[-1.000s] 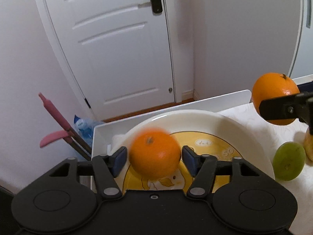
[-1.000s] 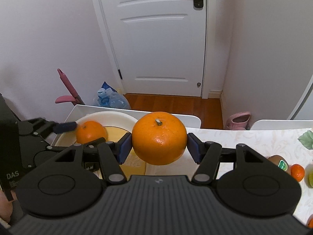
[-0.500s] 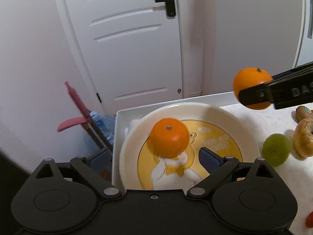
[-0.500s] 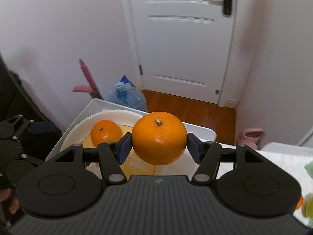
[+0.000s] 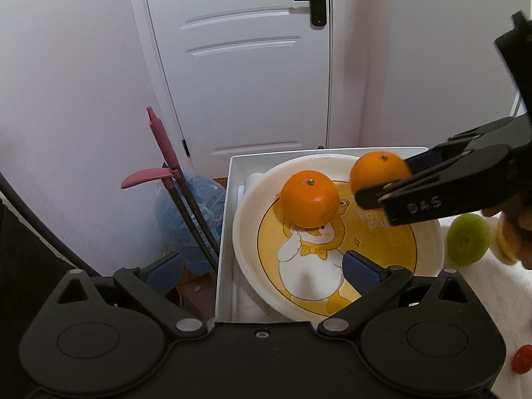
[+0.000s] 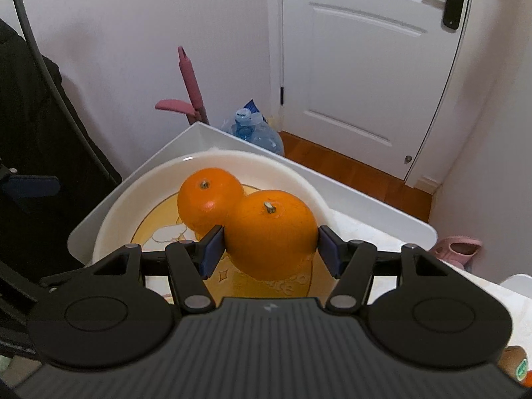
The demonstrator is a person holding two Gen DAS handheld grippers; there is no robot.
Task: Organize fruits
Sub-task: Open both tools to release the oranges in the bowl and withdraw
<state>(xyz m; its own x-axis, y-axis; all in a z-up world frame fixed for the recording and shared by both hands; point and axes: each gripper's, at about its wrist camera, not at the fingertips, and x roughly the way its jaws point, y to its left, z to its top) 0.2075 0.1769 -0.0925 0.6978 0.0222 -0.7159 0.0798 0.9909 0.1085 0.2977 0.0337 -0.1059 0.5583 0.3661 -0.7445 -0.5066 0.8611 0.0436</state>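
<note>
Right gripper (image 6: 271, 246) pinching an orange (image 6: 271, 232) between its blue pads, held over the cream plate (image 6: 109, 222) with the yellow cartoon print. Left gripper (image 5: 262, 267) spread wide and holding nothing, drawn back at the plate's near rim, one finger out past the white tray (image 5: 229, 199) under the plate. Second orange (image 5: 309, 199) resting on the plate, just beside the held one; green fruit (image 5: 468, 237) on the tablecloth just off the plate's right rim.

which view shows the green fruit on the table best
The left wrist view. The round green fruit sits in full sight on the white table, just right of the cream cartoon plate and below the right tool. The right wrist view does not show it; that view's lower right corner holds only a brown stickered fruit.
</note>
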